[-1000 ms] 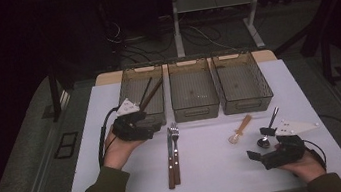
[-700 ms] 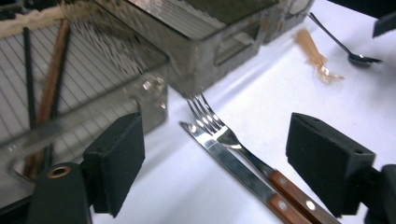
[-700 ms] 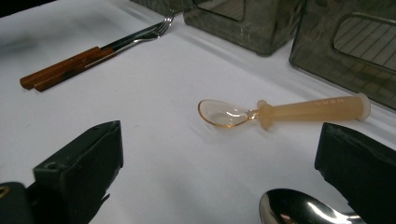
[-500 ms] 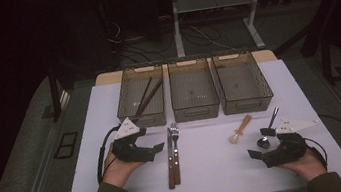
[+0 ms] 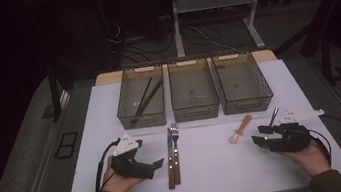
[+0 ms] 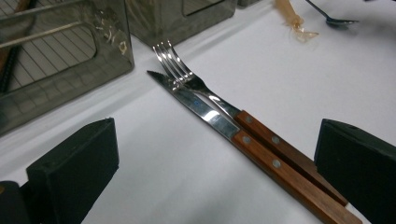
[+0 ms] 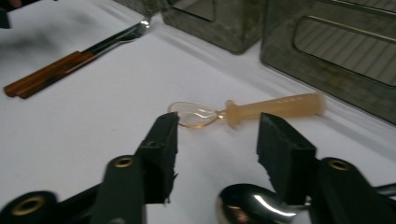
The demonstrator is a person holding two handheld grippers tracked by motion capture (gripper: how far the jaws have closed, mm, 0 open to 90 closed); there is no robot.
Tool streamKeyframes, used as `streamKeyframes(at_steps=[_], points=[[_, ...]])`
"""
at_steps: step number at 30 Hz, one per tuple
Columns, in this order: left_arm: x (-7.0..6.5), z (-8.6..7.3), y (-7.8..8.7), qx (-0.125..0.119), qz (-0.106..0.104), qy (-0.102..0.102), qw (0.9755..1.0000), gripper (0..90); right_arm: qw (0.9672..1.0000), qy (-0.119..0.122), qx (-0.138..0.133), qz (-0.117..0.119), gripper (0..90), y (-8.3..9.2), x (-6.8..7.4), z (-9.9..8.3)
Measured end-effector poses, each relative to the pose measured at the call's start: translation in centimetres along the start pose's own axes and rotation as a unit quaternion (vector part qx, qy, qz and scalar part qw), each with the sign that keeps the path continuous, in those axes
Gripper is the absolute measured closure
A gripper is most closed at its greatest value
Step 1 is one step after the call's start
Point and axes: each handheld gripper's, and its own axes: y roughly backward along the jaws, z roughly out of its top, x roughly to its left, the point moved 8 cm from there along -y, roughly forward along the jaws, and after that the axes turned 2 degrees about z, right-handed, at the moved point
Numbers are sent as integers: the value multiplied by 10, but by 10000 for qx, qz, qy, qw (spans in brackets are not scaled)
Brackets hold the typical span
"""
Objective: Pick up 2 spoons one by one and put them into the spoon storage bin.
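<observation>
Low over the white table [image 5: 220,180], the left gripper [image 5: 159,163] is spreading its empty jaws beside the wooden-handled knife [image 6: 261,154] and fork [image 6: 219,100]; the right gripper [image 5: 258,141] is narrowing, unclenched, over a metal spoon [image 7: 252,205] near the bins [image 5: 193,93].

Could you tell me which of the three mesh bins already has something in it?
The leftmost bin: two dark chopsticks lie slanted inside it.

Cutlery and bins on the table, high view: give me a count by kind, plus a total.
Mesh bins: 3
Chopsticks in the left bin: 2
Wooden-handled fork: 1
Wooden-handled knife: 1
Translucent orange spoon: 1
Metal spoon by the right tool: 1
Total: 9
</observation>
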Motion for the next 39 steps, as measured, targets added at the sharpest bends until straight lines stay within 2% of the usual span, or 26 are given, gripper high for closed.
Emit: streamKeyframes(at_steps=[5,13,20,26,29,39], points=[[1,-2,2,-2,3,-34,10000,0,9997,-112,123,-196,720,0,-19,3],[1,-3,2,-20,-58,-105,9999,0,9973,-84,554,-483,896,-5,-46,-3],[5,-6,1,19,-67,-100,9999,0,9930,-8,943,-717,900,-14,-59,-11],[7,-8,-1,42,-116,-139,9998,0,9897,62,1158,-841,900,-19,-65,-17],[6,-8,-1,52,-123,-156,9998,0,9883,85,1231,-901,900,-20,-65,-19],[3,-9,-3,78,-208,-189,9996,0,9865,120,1317,-965,900,-17,-65,-21]])
